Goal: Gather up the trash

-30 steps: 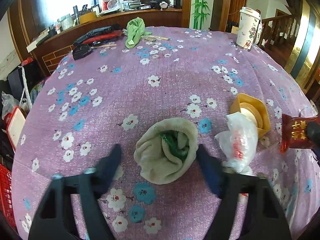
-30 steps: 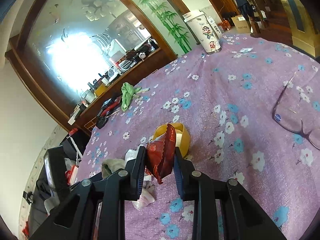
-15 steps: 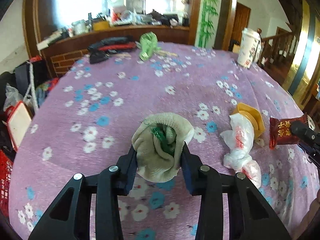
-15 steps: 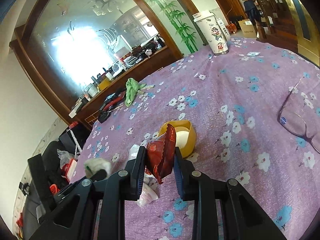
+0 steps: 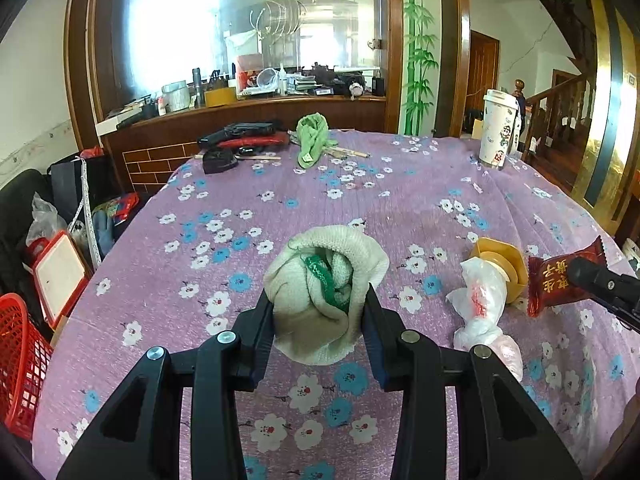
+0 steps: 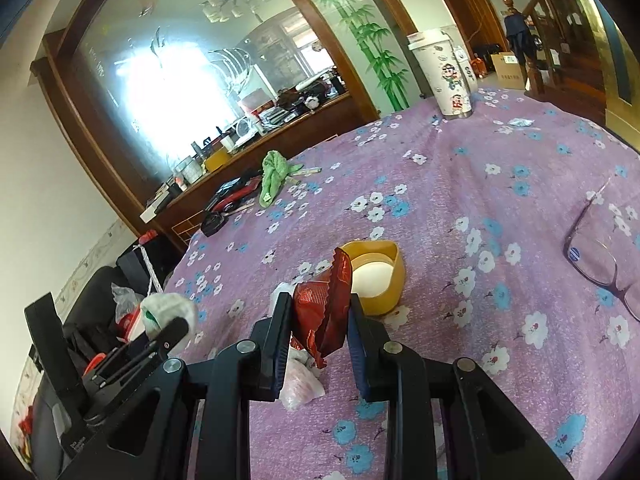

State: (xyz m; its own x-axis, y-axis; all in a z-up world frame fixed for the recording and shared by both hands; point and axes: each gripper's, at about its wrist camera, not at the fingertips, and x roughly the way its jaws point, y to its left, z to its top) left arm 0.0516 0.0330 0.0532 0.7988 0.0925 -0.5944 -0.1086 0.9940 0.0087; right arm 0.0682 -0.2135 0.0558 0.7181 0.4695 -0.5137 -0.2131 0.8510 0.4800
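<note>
L gripper (image 5: 318, 312) is clamped on a cream knitted sock bundle w/ a green strip tucked inside (image 5: 320, 284); its jaws have just been closing, pads pressing both sides, and the bundle looks lifted off the purple floral tablecloth (image 5: 320, 200). The bundle's underside is hidden behind the jaws. R gripper (image 6: 320, 320) is clenched on a shiny red crinkled snack wrapper (image 6: 326, 304), held edge-on in its own view, so the print can't be read there; from the L cam the wrapper shows gold characters, too small to make out. Only the R gripper's tip shows at the L view's right edge, rest cut off.

On the cloth just below the wrapper: a crumpled clear plastic bag w/ red print (image 5: 482, 300), partly hidden by the R jaws in the R view. Touching it, a yellow plastic lid-like piece w/ white inside (image 6: 380, 276); what it really is, can't tell. Clear-framed eyeglasses (image 6: 600, 256) are cut off at the R edge. Far side: tall white cartoon-print cup (image 5: 498, 132), green rag (image 5: 312, 140). A red mesh basket (image 5: 20, 360) is cropped at the far L edge.
</note>
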